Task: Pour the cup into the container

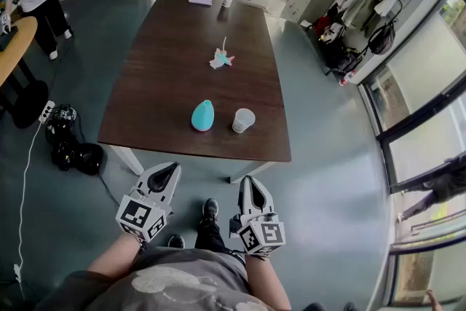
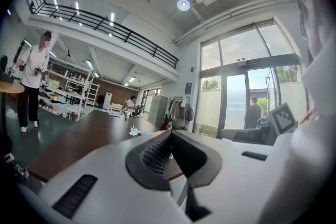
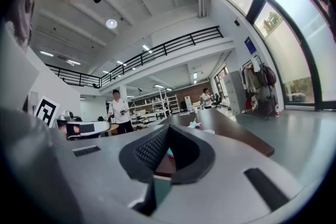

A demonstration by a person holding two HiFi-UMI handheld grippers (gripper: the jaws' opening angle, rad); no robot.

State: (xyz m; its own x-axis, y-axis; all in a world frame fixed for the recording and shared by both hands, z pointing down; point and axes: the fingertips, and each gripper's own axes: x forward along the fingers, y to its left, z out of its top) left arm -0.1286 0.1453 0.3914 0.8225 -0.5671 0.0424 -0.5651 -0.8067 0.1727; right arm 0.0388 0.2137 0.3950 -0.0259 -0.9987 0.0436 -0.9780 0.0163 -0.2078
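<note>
A white paper cup (image 1: 243,120) stands upright near the front edge of the dark brown table (image 1: 167,69). Just left of it sits a teal egg-shaped container (image 1: 202,116). Both grippers hang in front of my body, below and short of the table's near edge. My left gripper (image 1: 172,170) is shut with nothing in it, and it points toward the table (image 2: 79,136); its jaws (image 2: 169,136) meet at the tip. My right gripper (image 1: 247,182) is shut and empty too. In the right gripper view (image 3: 167,131), a sliver of the teal container (image 3: 168,153) shows behind the closed jaws.
A small pink-and-blue object (image 1: 220,59) lies mid-table; a purple flat item (image 1: 200,1) and another cup (image 1: 228,0) are at the far end. Black bags (image 1: 69,146) lie on the floor at left. A round table (image 1: 14,47) and two people stand farther off.
</note>
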